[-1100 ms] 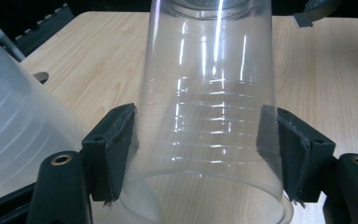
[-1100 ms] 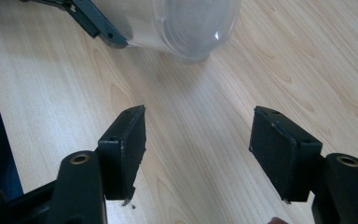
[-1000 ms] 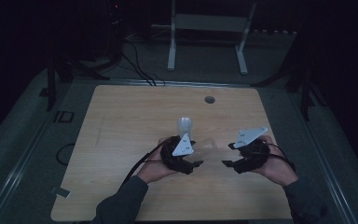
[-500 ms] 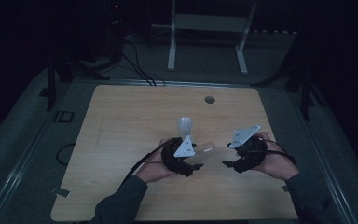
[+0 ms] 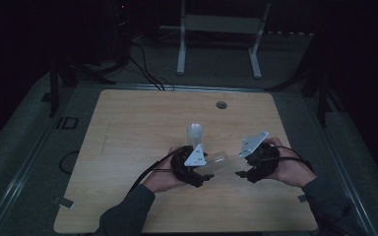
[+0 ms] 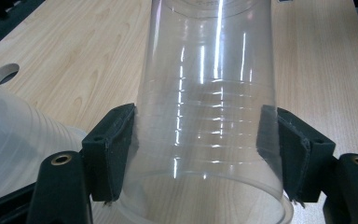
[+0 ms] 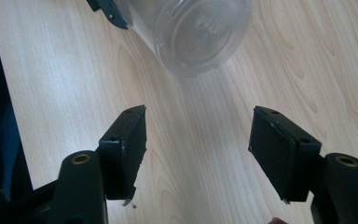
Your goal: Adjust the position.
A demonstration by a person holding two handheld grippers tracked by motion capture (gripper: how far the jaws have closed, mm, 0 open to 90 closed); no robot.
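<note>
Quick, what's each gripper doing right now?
Left gripper: closed on a clear plastic cup.
Right gripper: open, holding nothing.

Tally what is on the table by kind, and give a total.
Clear plastic cups: 2, one upright, one on its side in the left gripper.
Grippers: 2, with the right gripper open and bare.
Total: 4

cup (image 6: 205,116): clear glossy plastic, ribbed | table (image 5: 128,128): pale matt wood grain | gripper pads (image 7: 270,149): black matt rubber
</note>
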